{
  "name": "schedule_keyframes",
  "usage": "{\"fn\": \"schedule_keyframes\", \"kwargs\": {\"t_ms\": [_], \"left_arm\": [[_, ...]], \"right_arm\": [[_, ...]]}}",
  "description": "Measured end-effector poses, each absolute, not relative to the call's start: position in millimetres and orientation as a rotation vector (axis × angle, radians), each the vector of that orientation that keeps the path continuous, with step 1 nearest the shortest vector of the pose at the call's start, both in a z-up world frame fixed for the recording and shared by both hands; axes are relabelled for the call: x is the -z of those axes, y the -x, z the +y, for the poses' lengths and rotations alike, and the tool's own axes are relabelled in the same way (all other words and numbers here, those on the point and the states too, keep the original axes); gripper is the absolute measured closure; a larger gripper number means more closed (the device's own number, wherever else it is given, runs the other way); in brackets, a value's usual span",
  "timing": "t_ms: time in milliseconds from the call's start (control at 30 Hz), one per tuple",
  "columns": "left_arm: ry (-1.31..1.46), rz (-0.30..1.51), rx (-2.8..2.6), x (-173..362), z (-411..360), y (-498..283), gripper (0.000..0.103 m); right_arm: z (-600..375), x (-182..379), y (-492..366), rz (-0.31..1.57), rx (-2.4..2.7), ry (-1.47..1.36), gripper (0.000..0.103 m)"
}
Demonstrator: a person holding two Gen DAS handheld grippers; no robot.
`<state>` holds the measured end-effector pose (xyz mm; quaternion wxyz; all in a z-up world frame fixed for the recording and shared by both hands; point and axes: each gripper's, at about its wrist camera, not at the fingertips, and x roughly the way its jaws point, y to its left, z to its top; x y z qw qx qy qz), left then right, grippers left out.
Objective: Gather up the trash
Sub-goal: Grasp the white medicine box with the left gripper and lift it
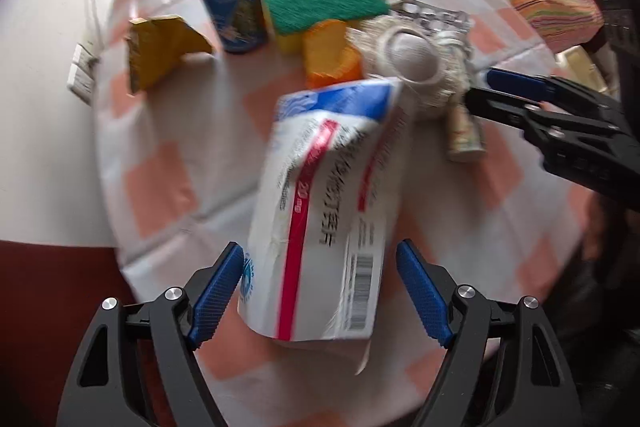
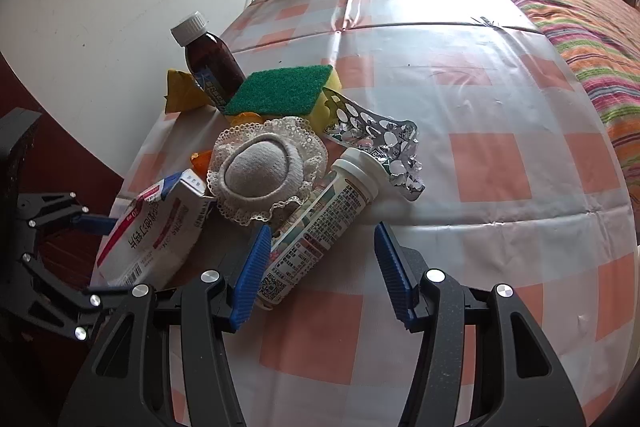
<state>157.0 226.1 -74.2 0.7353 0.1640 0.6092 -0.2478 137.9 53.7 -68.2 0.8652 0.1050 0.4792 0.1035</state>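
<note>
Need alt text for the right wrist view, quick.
The open right gripper straddles a white pill bottle lying on the checked tablecloth. Left of it lie a lace-edged pad and a medicine box.

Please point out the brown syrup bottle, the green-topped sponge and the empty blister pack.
Brown syrup bottle [image 2: 214, 67], right wrist view, on its dark glass body.
Green-topped sponge [image 2: 280, 89], right wrist view, on the green scouring face.
Empty blister pack [image 2: 372, 135], right wrist view, on the crumpled foil.
</note>
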Motion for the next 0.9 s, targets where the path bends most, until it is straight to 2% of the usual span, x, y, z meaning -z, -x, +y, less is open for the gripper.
{"fn": "schedule_keyframes", "kwargs": {"t_ms": [133, 300, 333, 367, 533, 633, 700, 733, 900], "left_arm": [[-0.361, 1.356, 0.528, 83, 213, -141, 0.027], [-0.206, 1.395, 0.475, 86, 210, -138, 0.026], [-0.152, 1.407, 0.464, 85, 213, -140, 0.026], [-0.097, 1.419, 0.455, 84, 217, -142, 0.026], [0.045, 1.438, 0.41, 81, 228, -146, 0.026], [0.066, 1.431, 0.396, 80, 230, -143, 0.026], [0.077, 1.422, 0.385, 79, 231, -145, 0.026], [0.083, 1.415, 0.379, 79, 232, -145, 0.026], [0.089, 1.389, 0.372, 76, 245, -148, 0.027]], "right_arm": [[54, 68, -139, 1.005, -0.217, -0.218, 0.05], [53, 71, -143, 1.015, -0.226, -0.253, 0.051], [53, 72, -144, 1.018, -0.232, -0.265, 0.055], [53, 73, -145, 1.02, -0.237, -0.277, 0.063], [57, 71, -148, 0.997, -0.228, -0.272, 0.07], [51, 71, -148, 0.987, -0.234, -0.302, 0.078], [44, 69, -145, 0.962, -0.23, -0.309, 0.091], [41, 66, -144, 0.942, -0.232, -0.314, 0.103], [28, 65, -142, 0.932, -0.202, -0.308, 0.103]]}}
